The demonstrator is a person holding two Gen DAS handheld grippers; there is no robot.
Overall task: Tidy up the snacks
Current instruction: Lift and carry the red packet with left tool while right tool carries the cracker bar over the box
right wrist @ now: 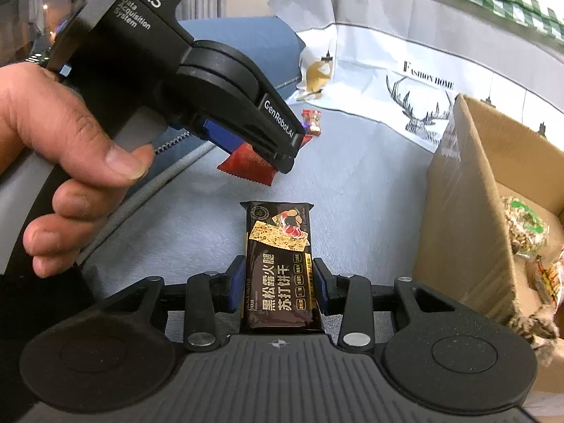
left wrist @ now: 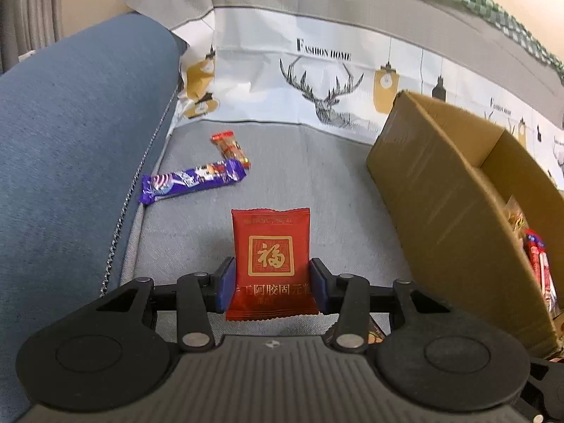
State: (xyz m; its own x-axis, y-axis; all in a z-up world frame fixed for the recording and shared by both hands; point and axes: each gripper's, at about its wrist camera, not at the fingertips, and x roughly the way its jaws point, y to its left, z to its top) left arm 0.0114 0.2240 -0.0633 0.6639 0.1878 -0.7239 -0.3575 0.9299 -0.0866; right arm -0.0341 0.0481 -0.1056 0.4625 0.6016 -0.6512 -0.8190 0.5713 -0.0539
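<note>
My left gripper is shut on a red snack packet with a gold square emblem, held above the grey sofa seat. The same packet shows in the right wrist view, pinched by the left gripper that a person's hand holds. My right gripper is shut on a dark brown cracker pack with yellow lettering. A purple bar and a small red-orange candy lie on the seat further back. An open cardboard box with snacks inside stands to the right.
A blue sofa armrest rises on the left. A printed deer-pattern cloth covers the backrest. The box holds several wrapped snacks. Bare grey seat cushion lies between the loose snacks and the box.
</note>
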